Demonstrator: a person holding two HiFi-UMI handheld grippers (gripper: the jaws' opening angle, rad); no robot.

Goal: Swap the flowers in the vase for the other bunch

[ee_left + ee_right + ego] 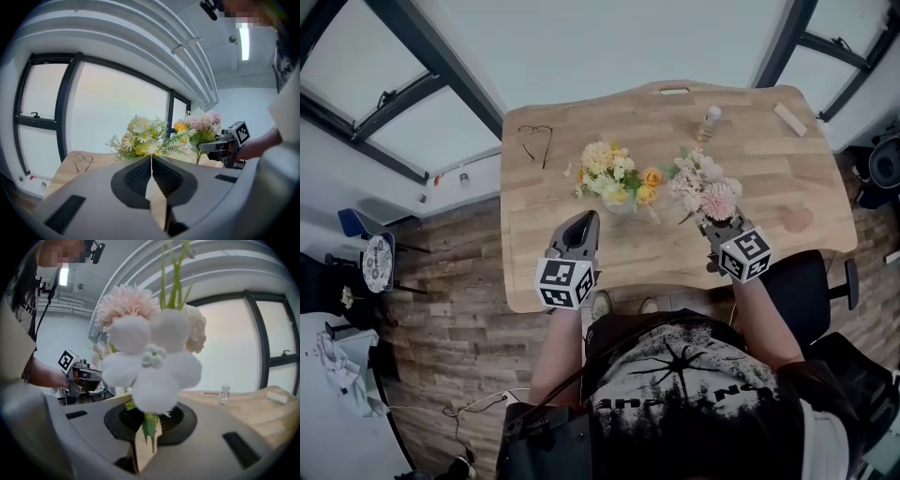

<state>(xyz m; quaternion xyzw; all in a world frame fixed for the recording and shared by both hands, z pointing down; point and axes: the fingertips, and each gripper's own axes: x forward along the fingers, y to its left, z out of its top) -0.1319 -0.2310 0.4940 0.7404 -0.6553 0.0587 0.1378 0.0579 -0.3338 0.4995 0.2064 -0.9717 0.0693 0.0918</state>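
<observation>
A yellow and white bunch (612, 173) stands upright at the middle of the wooden table (769, 178), in what looks like a clear vase (621, 204). A pink and white bunch (703, 187) is off the table, its green stems caught between the jaws of my right gripper (713, 223), just right of the vase. In the right gripper view the pink bunch (150, 348) fills the middle above the right gripper (147, 420). My left gripper (584, 217) is shut and holds nothing, just in front of the yellow and white bunch (143, 138).
Eyeglasses (534, 141) lie at the table's back left. A small clear bottle (711, 117) and a pale block (789, 119) sit at the back right. A black chair (811, 291) stands by the table's front right corner.
</observation>
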